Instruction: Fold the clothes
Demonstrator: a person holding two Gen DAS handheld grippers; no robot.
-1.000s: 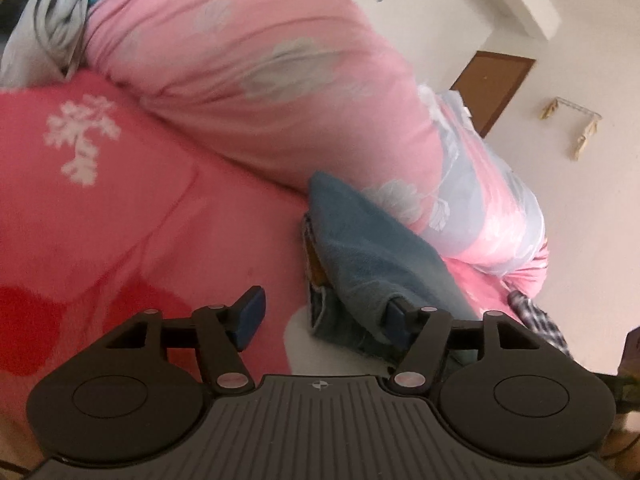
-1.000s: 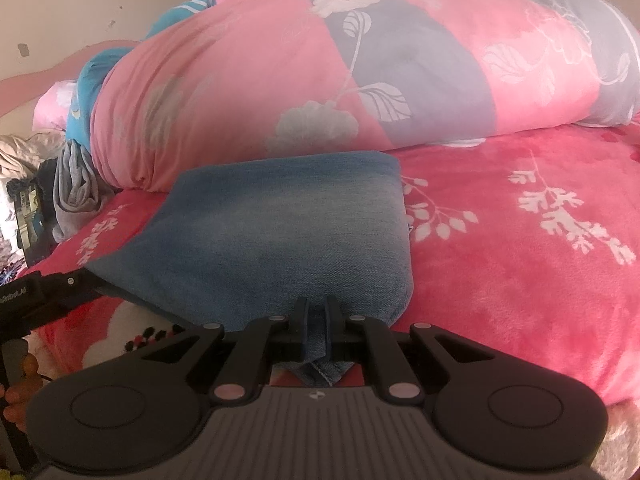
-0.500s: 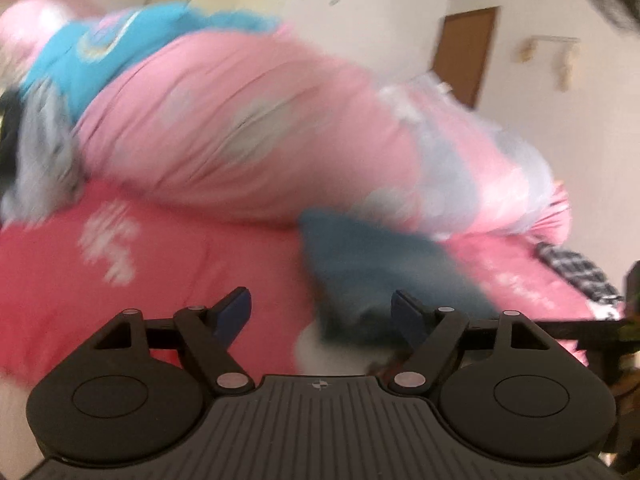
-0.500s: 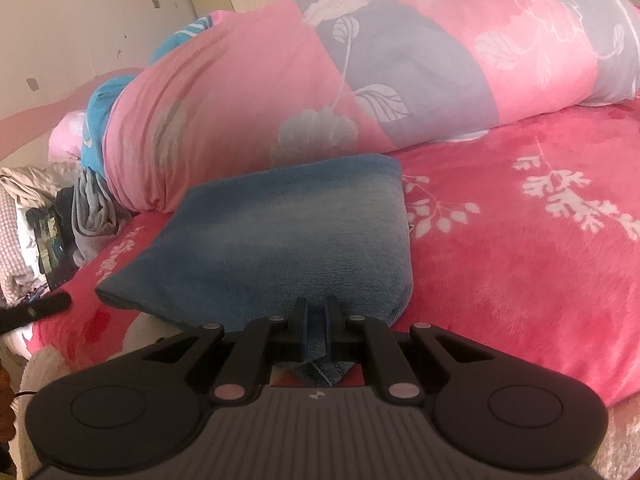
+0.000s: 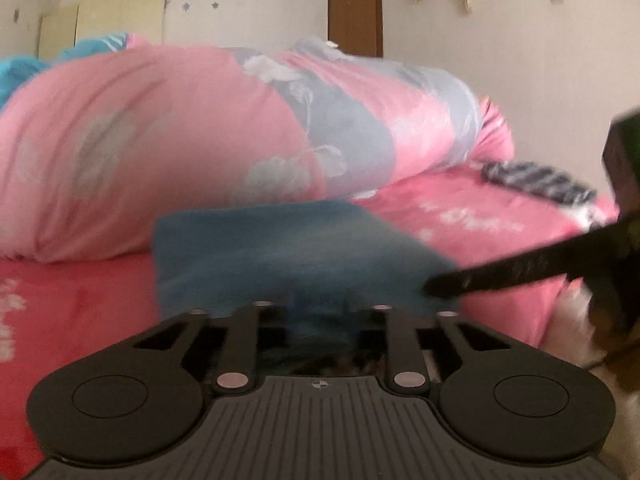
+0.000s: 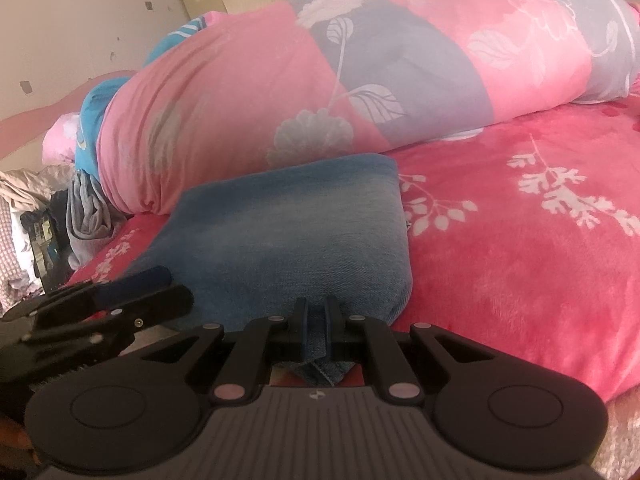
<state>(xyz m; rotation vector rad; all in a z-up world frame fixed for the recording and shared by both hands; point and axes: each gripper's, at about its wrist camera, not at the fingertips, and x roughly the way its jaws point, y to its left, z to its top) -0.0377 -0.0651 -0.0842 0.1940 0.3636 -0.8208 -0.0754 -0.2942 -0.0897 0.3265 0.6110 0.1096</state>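
Folded blue jeans (image 5: 280,252) (image 6: 288,232) lie on the pink bedspread (image 6: 520,260) in front of a rolled quilt. My left gripper (image 5: 320,312) is at the jeans' near edge, its jaws closing with denim between the fingers; the picture is blurred. In the right wrist view the left gripper (image 6: 160,288) reaches in from the left onto the jeans' near left corner. My right gripper (image 6: 316,316) is shut on a fold of denim at the near right corner. The right gripper (image 5: 436,290) also enters the left wrist view from the right.
A thick pink and grey floral quilt (image 5: 200,140) (image 6: 360,80) lies rolled behind the jeans. A grey garment (image 6: 86,216) hangs at the bed's left end. A checked cloth (image 5: 536,180) lies far right. A brown door (image 5: 354,8) and pale wardrobe (image 5: 104,20) stand behind.
The left gripper rolled level and swung round to the jeans' near edge, and its wide-open jaws have come together on the denim. The right gripper stayed clamped on its corner.
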